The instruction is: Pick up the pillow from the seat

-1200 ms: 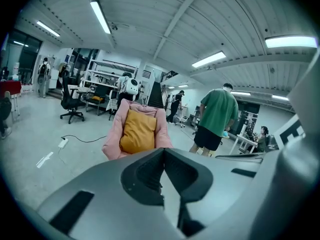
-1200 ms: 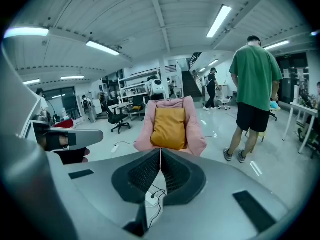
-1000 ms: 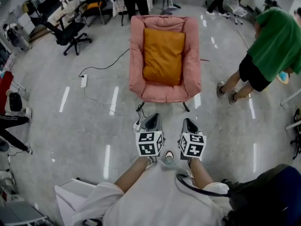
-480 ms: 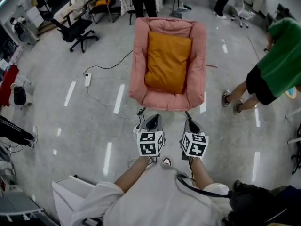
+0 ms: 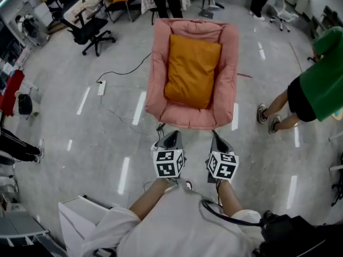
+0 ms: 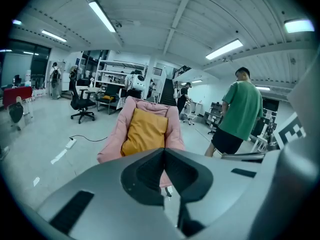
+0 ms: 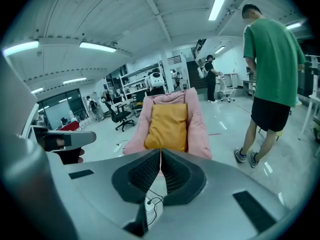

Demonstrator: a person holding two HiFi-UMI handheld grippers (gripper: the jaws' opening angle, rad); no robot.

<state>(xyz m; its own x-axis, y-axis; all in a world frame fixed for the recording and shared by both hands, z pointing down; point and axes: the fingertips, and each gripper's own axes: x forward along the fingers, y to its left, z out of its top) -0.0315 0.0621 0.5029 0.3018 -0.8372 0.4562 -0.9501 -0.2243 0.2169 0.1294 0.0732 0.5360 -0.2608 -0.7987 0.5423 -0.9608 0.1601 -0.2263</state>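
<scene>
Pillow (image 5: 192, 71): orange, on the pink seat (image 5: 158, 90), well ahead of left tongs (image 5: 172, 135) and right tongs (image 5: 216, 138).
Tongs state: both clenched, empty.
Floor (image 5: 96, 143): glossy grey, with a power strip (image 5: 101, 88).
Room: office chair (image 5: 88, 31), person in green (image 5: 316, 90).

The pillow (image 5: 193, 71) is a plain mustard orange, set against a seat (image 5: 158, 90) of soft dusty pink. The floor (image 5: 96, 143) is pale glossy grey, streaked with white bars of reflected light. The left gripper (image 5: 171, 138) and right gripper (image 5: 216, 140) are dark grey, and their marker cubes (image 5: 170, 164) are patterned in black-and-white squares. The power strip (image 5: 101, 88) is white and the office chair (image 5: 91, 31) is black. A bystander (image 5: 321, 79) wears a green shirt and black shorts. The shirt (image 5: 177, 224) of the person holding the grippers is white.
</scene>
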